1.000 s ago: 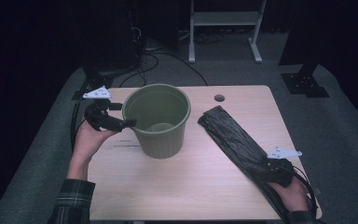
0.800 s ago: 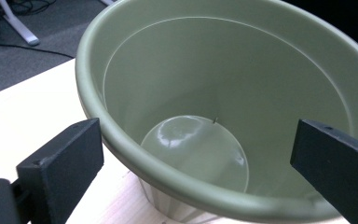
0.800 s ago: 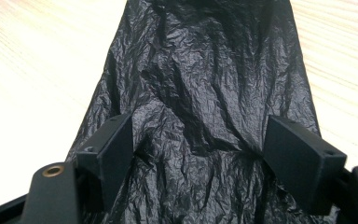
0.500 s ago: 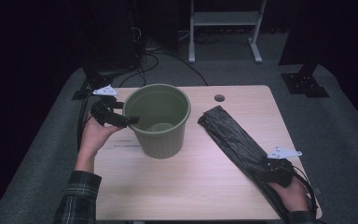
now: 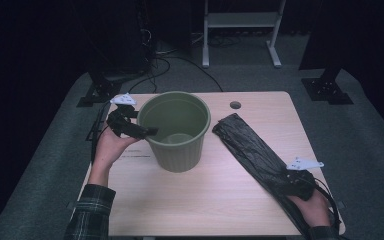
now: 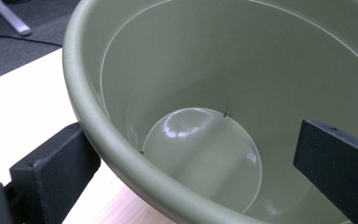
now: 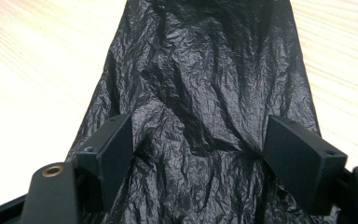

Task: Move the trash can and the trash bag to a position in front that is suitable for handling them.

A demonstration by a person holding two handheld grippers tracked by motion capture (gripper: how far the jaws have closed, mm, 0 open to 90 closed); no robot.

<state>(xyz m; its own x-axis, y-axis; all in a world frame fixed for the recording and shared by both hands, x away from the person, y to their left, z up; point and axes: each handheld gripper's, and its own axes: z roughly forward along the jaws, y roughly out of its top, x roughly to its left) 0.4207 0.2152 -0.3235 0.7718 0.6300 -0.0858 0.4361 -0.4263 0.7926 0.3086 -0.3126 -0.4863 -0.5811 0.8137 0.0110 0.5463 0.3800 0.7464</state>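
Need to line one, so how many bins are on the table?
1: the green bin stands left of centre, the left gripper straddling its rim. The black bag lies to its right.

the round olive-green plastic bin [image 6: 205,84] has smooth walls with a soft sheen, and its floor catches glossy highlights. the long black plastic bag [image 7: 200,93] is thin film, finely crinkled and faintly shiny along its creases. the pale wooden table top [image 5: 220,200] looks matt, with a fine straight grain. both grippers' black jaws are matt, hard plastic.
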